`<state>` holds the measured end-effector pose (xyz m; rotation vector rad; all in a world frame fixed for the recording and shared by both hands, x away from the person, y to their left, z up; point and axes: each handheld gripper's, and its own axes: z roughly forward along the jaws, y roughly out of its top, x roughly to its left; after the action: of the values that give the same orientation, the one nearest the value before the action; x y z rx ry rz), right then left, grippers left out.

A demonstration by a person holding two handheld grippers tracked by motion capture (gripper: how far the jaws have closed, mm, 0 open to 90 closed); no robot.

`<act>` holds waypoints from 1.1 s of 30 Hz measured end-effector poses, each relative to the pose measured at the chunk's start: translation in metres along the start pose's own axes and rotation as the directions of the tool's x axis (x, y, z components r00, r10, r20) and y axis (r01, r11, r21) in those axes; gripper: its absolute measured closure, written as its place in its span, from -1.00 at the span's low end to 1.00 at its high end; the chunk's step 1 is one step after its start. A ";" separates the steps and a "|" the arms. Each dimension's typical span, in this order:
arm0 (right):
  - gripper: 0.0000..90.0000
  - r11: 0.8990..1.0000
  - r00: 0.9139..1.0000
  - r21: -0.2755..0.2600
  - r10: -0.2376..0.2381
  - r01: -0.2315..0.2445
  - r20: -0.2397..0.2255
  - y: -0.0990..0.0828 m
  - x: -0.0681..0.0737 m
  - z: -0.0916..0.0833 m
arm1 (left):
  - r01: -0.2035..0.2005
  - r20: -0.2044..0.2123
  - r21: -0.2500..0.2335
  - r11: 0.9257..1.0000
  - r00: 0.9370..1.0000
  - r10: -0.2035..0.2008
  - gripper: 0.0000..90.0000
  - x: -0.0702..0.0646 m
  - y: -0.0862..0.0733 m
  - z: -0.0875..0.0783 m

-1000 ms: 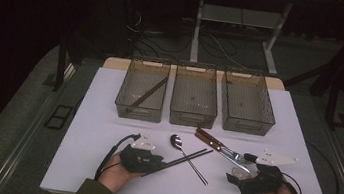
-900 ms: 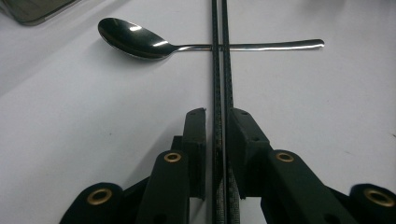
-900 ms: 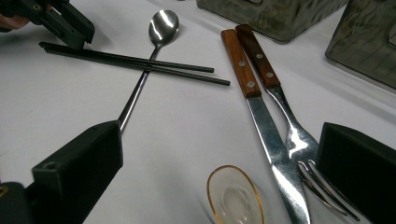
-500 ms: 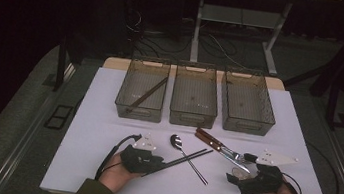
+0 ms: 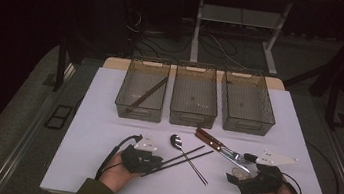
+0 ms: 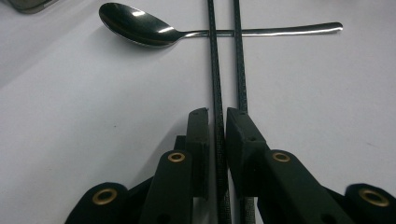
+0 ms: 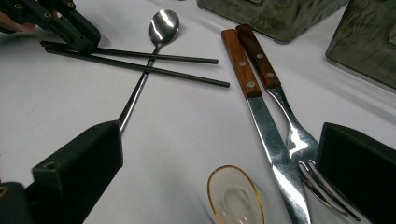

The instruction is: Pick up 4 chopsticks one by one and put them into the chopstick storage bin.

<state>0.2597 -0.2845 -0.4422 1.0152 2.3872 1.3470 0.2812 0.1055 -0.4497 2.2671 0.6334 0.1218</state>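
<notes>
- Left gripper (image 5: 154,161) sits at 7 o'clock on the bench (image 5: 106,118); its fingers (image 6: 198,140) are clamped on one chopstick (image 6: 215,70), the second chopstick (image 6: 240,56) lying just outside.
- Both sticks cross over the spoon (image 5: 187,157) handle. Lift straight up before you swing, so the spoon isn't dragged.
- Judged target: the left bin (image 5: 141,95) at 11 o'clock, already holding a stick.
- Right gripper (image 5: 254,181) rests at 5 o'clock, fingers apart and holding nothing, beside the knife (image 7: 261,121), fork (image 7: 299,140) and small glass dish (image 7: 236,196).
- Open bench lies left; the near edge is close.
</notes>
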 end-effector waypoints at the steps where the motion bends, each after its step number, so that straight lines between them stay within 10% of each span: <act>1: -0.99 1.000 1.000 0.001 0.000 0.000 0.000 0.000 0.000 0.000 | 0.007 0.000 -0.006 1.000 1.000 -0.007 0.76 0.000 0.000 0.000; 33: -0.99 1.000 1.000 0.002 -0.003 0.003 -0.004 0.000 0.000 0.000 | -0.031 -0.016 -0.015 0.999 0.999 0.031 0.89 0.000 0.005 -0.008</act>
<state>0.2595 -0.2843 -0.4420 1.0095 2.3925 1.3468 0.2803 0.1081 -0.4405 2.2640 0.6034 0.1592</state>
